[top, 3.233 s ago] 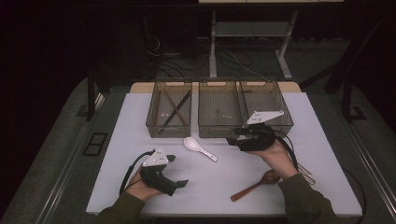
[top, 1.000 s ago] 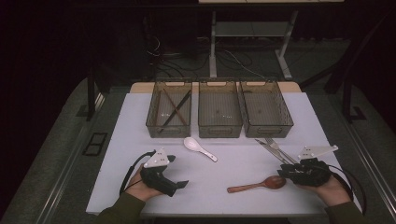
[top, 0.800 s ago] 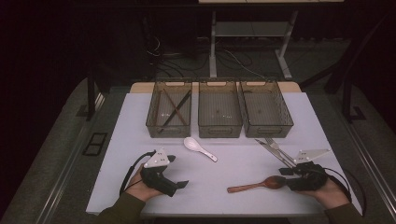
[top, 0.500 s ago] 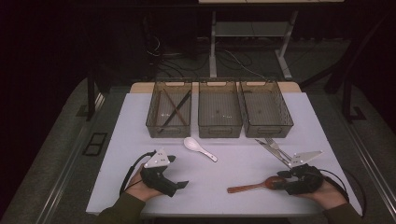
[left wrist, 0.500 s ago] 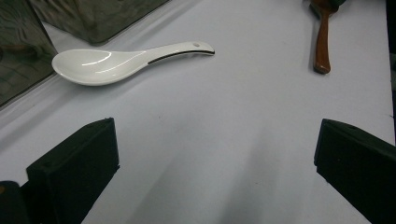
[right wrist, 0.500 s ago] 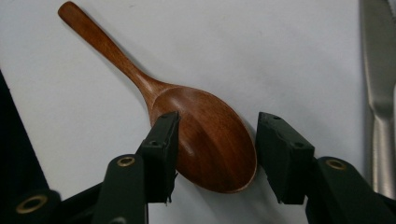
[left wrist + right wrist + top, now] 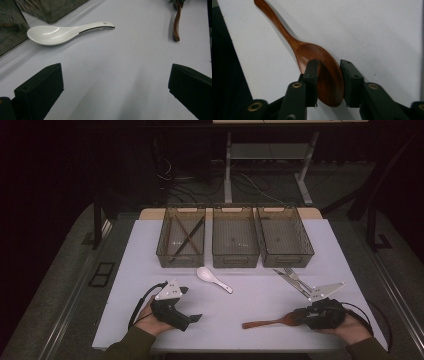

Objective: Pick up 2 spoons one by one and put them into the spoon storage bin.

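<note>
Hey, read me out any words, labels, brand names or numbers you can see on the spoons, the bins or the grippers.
None: no readable text anywhere.
White spoon: a small round mark near the handle's end, no letters.
Wooden spoon: bare wood.
Three bins: small pale patches at the back rims, too small to read.
Grippers' grey plates: blank.

White spoon [image 7: 212,278], tongs [image 7: 291,278], three bins [image 7: 235,260].

Wooden spoon [image 7: 272,322]: dark reddish-brown, glossy, one piece. Lies flat on white table, near edge, right side. Bowl faces up, points right, sits between jaws of my right gripper [image 7: 300,317]; handle runs left, tip slightly nearer. Well apart from trays at far side.
</note>
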Tool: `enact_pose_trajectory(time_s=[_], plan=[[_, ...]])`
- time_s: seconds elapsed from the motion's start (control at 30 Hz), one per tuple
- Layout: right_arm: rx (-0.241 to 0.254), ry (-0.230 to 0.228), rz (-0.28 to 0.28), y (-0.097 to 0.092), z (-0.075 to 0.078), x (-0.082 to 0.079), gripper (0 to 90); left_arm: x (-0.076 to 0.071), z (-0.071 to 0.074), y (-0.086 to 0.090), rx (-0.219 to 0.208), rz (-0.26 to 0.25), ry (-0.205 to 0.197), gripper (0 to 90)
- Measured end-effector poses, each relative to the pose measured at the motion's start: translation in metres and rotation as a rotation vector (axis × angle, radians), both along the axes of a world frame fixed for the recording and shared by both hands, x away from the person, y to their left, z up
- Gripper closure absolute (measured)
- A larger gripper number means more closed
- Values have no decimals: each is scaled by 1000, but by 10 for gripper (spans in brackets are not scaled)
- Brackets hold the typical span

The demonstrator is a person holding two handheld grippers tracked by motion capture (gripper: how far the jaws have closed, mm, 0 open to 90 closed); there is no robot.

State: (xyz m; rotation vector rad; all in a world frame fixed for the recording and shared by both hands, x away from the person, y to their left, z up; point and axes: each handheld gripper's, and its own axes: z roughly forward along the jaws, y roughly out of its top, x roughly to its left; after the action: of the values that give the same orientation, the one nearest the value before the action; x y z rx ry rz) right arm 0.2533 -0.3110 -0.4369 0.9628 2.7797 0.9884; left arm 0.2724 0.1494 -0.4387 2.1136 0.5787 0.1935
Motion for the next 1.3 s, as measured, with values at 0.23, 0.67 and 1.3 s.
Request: enact_pose_trajectory(time_s=[0.23, 0.67, 1.3], plan=[[17, 1, 38, 0, 3, -1, 783, 0, 0, 0, -2, 1, 3, 0], [69, -25, 23, 0, 2, 1, 838, 0, 0, 0, -5, 1, 4, 0], [102, -97, -66, 2, 12, 6, 838, 0, 0, 0, -6, 0, 6, 0]])
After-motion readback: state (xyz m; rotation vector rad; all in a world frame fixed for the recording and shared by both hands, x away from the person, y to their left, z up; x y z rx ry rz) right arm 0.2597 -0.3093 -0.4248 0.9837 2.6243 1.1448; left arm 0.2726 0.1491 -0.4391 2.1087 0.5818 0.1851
